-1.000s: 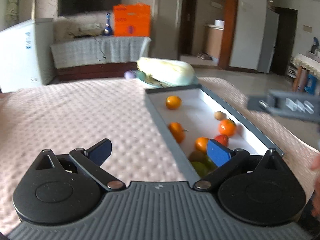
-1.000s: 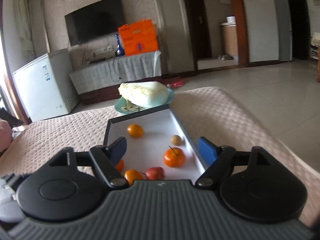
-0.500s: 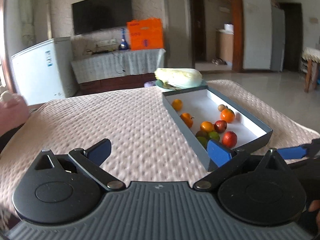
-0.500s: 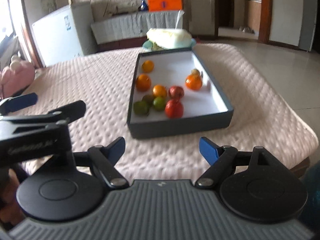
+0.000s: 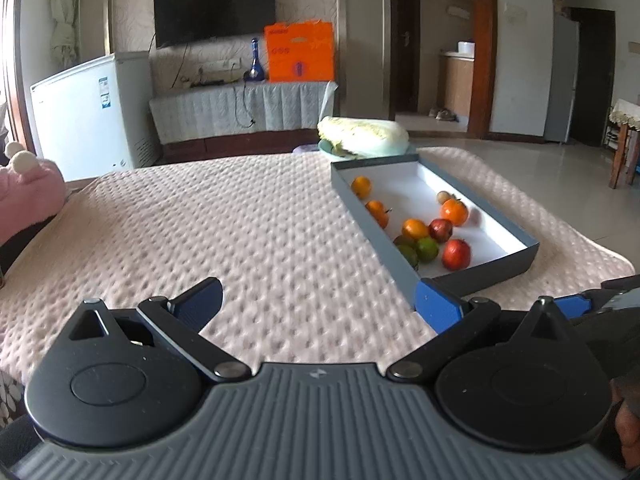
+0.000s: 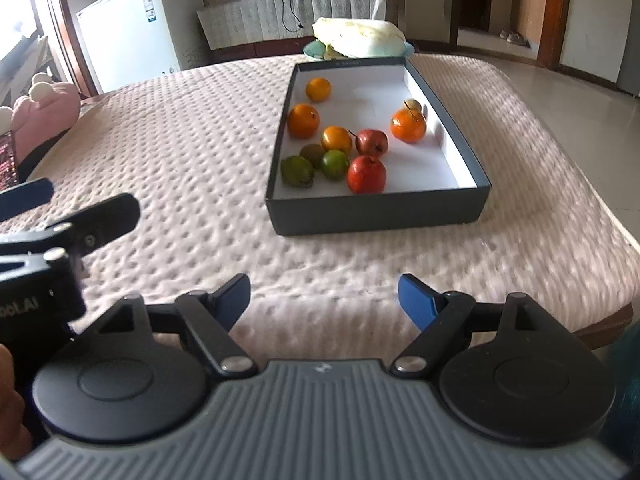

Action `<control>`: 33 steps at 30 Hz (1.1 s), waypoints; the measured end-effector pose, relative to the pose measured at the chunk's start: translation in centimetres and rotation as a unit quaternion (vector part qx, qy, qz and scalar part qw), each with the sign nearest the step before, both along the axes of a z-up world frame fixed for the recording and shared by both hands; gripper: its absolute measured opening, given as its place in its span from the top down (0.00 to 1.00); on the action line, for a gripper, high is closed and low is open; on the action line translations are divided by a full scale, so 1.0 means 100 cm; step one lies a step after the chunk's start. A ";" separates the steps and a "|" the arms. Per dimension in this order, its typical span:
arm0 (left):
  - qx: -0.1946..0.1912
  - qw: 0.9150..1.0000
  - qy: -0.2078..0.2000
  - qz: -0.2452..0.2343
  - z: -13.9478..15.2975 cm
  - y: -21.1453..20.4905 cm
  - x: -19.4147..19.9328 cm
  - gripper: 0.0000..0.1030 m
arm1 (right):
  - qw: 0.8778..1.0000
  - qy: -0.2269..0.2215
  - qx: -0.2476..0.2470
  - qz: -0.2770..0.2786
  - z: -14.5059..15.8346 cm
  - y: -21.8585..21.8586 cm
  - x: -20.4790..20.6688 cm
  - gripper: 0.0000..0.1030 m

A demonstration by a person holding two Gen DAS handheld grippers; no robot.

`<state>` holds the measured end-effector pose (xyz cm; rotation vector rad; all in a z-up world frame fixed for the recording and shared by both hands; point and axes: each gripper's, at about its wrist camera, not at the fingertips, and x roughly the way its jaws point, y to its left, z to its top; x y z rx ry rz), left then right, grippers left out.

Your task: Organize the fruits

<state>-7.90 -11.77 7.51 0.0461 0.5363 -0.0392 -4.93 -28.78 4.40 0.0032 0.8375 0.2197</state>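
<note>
All 10 small round fruits, orange, red and green, (image 6: 334, 140) lie loose inside the shallow dark-grey cardboard box (image 6: 380, 210) on the pink quilted worktop (image 6: 180, 152), likely gathered for tidiness, while left gripper (image 5: 318, 302) and right gripper (image 6: 324, 294) hover near it, jaws spread, empty.

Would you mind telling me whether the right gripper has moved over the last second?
Yes. The right gripper has pulled back from the grey box, which now lies wholly ahead of its open fingers on the pink cover.

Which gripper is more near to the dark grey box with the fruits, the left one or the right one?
Right, though only slightly. The right gripper faces the dark grey box head-on, just short of its near wall. The left gripper sits to the box's left, level with its near corner.
</note>
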 end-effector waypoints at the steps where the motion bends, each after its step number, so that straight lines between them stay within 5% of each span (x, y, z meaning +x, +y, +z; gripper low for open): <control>1: 0.000 1.000 0.002 0.002 -0.001 0.001 0.001 0.00 | 1.000 0.001 -0.001 0.000 -0.001 -0.001 0.001 0.20; 23: 0.022 0.998 0.053 -0.022 -0.016 -0.007 0.011 0.00 | 0.999 0.003 -0.003 -0.042 -0.001 -0.021 0.003 0.20; 33: 0.010 0.999 0.044 -0.021 -0.014 -0.004 0.010 0.01 | 0.999 0.012 -0.014 -0.036 -0.005 -0.024 0.002 0.20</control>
